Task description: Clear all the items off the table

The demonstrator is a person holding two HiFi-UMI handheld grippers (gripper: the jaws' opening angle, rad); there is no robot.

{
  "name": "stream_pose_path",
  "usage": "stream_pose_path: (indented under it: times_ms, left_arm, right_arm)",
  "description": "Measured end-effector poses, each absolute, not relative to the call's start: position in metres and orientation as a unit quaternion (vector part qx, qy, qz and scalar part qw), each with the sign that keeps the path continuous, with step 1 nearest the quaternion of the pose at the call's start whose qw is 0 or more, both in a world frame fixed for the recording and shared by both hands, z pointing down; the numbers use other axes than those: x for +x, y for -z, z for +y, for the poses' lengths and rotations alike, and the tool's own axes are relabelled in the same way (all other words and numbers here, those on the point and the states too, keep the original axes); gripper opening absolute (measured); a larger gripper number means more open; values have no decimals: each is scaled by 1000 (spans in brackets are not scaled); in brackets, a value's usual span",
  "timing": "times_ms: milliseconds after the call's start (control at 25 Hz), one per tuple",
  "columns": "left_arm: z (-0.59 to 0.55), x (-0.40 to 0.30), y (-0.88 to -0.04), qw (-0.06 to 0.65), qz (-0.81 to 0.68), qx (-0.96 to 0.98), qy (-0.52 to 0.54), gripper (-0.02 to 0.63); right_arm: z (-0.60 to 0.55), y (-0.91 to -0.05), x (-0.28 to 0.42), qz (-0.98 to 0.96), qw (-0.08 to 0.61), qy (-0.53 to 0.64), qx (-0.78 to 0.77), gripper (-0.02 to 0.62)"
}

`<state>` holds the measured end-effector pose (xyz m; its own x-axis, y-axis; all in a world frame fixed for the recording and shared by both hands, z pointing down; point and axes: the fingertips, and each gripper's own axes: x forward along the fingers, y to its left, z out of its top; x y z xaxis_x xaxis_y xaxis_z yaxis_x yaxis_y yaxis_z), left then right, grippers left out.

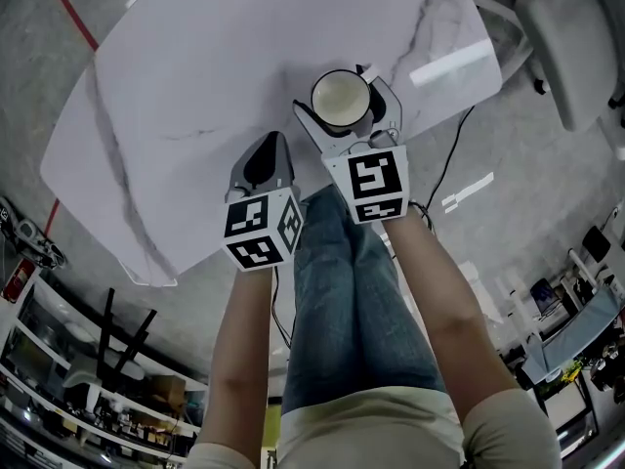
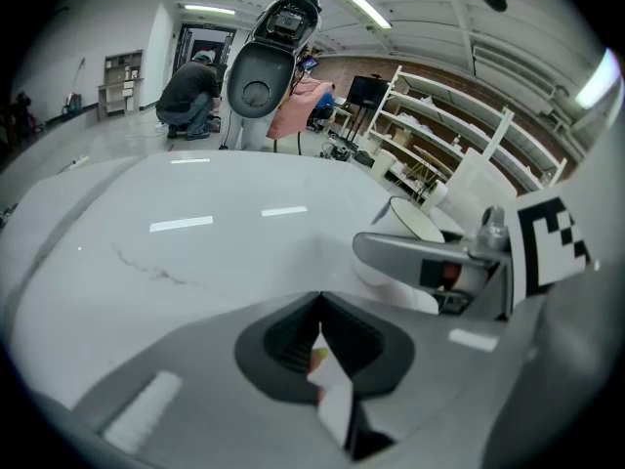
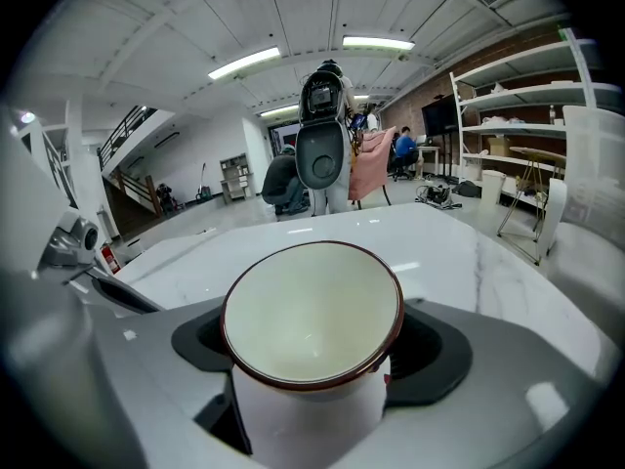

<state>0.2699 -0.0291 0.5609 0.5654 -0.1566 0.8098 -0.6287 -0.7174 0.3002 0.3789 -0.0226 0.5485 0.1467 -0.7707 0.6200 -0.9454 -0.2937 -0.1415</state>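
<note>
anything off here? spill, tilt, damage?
Nothing stands out. The cup stands upright and empty between the jaws of the right gripper, its rim unbroken. The marble table shows only grey veining, no spill. The left gripper has its jaws together.

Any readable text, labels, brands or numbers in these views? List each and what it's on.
None readable.
Left marker cube, right marker cube: black-and-white square patterns only, no letters or digits.
Cup: no print visible.
Shelves in the background: contents too small and blurred to read.
</note>
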Motion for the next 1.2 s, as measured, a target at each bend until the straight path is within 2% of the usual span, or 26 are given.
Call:
stream_pose_path:
  times_ms: [1200]
  left_arm:
    - [-51, 303, -523, 273, -196, 853, -400, 9]
  right_arm:
    - [-20, -507, 396, -547, 142, -310, 764, 414]
